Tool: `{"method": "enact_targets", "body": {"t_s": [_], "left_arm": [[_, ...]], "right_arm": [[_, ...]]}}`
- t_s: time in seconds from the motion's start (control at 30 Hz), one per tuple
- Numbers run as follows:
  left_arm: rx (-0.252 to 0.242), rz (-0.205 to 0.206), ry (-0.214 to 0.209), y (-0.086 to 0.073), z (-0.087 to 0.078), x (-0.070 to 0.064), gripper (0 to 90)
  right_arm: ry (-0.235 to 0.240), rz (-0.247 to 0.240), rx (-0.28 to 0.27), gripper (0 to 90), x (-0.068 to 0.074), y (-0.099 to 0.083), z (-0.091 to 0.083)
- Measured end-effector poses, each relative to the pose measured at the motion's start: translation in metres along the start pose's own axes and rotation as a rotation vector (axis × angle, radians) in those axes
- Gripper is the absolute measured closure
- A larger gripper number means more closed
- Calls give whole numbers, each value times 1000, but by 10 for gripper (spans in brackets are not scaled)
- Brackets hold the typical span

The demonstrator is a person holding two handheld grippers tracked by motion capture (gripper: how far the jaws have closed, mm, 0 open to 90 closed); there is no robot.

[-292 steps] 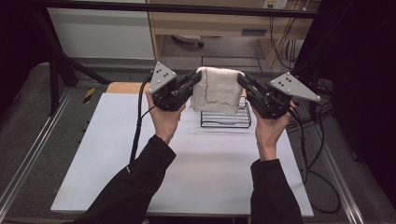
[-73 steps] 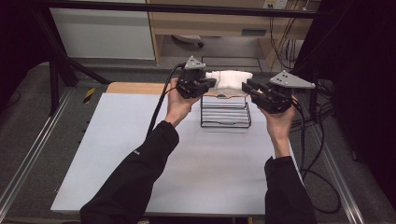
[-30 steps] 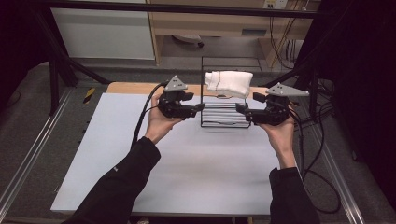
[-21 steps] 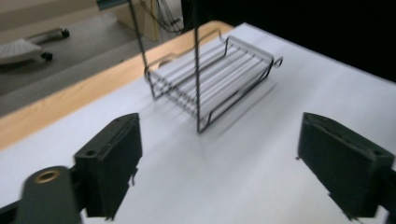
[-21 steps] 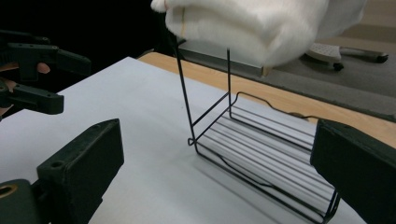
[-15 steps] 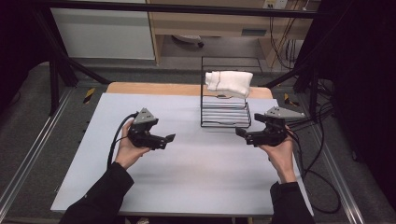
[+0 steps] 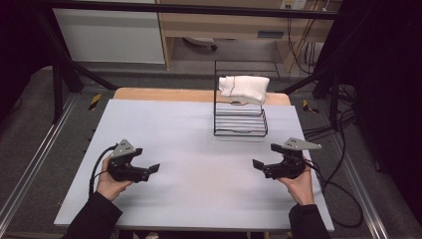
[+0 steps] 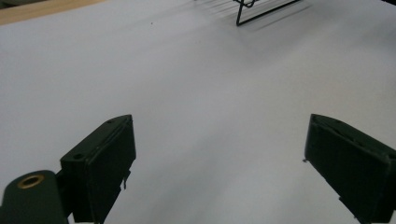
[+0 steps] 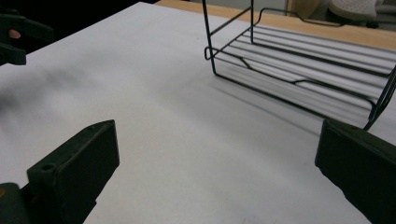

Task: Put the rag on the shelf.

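Observation:
A white folded towel [image 7: 244, 87] hangs over the top of a black wire rack [image 7: 239, 119] at the back middle of the white table [image 7: 199, 149]. My left gripper [image 7: 152, 169] is held low at the front left, open and empty, pointing right. My right gripper [image 7: 258, 165] is at the front right, open and empty, pointing left. In the left gripper view the jaws stand wide apart over bare table, with a corner of the rack [image 8: 261, 9] far ahead. The right gripper view has the rack's wire base [image 9: 299, 65] ahead on the right.
A wooden strip [image 7: 164, 94] runs along the table's far edge. Cables [image 7: 338, 144] trail off the right side. Metal rails [image 7: 30, 164] flank the table. In the right gripper view the other gripper [image 9: 14, 35] is at the far left.
Both grippers let go of the towel, leaving it draped on the rack, and drew back toward the front corners. The left one has kept sliding nearer and to the left.

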State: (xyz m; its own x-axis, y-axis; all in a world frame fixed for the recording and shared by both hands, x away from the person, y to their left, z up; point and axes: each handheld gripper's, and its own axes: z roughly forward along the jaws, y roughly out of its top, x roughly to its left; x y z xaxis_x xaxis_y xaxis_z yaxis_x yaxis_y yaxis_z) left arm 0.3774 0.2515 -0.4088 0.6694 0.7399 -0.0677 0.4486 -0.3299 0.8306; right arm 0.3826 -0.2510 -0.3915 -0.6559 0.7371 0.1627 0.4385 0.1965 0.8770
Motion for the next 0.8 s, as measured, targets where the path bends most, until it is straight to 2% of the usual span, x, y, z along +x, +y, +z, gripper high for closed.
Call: {"method": "enact_targets", "body": {"t_s": [0.17, 0.3, 0.43, 0.5, 0.6, 0.7, 0.8], "left_arm": [[-6, -37, 9, -20, -8, 6, 86], [1, -39, 17, -30, -12, 9, 87], [4, -44, 21, -38, -14, 10, 87], [1, -45, 26, -40, -15, 9, 88], [11, -44, 27, -43, -14, 10, 88], [26, -39, 29, -46, -12, 10, 88], [26, -38, 26, -46, -13, 11, 88]], "right_arm": [[6, 19, 22, 2, -4, -21, 0], [20, 38, 19, 2, -5, -35, -2], [36, 46, 39, 2, -5, -48, -4], [29, 41, 45, 2, -6, -51, -5], [28, 63, 40, 2, -7, -55, -5], [25, 52, 67, 2, -6, -58, -3], [26, 48, 72, 2, -6, -58, -1]]}}
